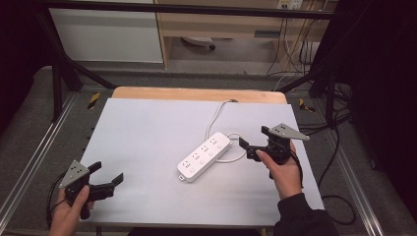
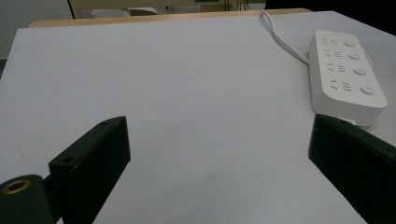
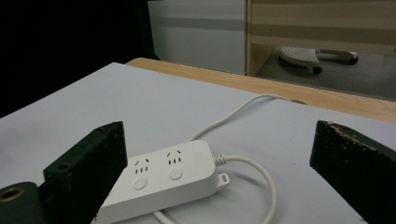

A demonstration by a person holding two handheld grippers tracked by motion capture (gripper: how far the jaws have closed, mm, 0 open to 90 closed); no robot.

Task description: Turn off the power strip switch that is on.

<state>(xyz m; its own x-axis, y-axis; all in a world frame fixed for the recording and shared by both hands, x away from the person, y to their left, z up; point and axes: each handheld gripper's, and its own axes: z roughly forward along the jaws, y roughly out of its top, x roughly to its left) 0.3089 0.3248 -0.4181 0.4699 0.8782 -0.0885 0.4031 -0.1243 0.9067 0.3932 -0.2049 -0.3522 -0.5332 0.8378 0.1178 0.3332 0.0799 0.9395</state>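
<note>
Both tools are spread wide and hold nothing. Left tool [image 1: 108, 174] hovers low over the near left corner of the tabletop [image 1: 147, 132], gripped by the left hand [image 1: 69, 209], its jaws pointing right across the bare white surface. Right tool [image 1: 253, 142] sits at the right side, held by the right hand [image 1: 285, 169], with its jaws pointing left toward the strip [image 1: 205, 156].

That white power strip lies flat and diagonal a little right of the tabletop's middle, sockets and round buttons facing up. Its cord [image 1: 216, 118] leaves the far-right end, curls in a loop just beside that end, then runs away to the far wooden edge.

From the left gripper view, the strip [image 2: 346, 74] is ahead at the right, well apart from the jaws. From the right gripper view, the strip [image 3: 163, 179] lies near and low between the open jaws, nearer the left one, with the cord [image 3: 261, 182] looping to its right; whether that jaw touches it I cannot tell.
</note>
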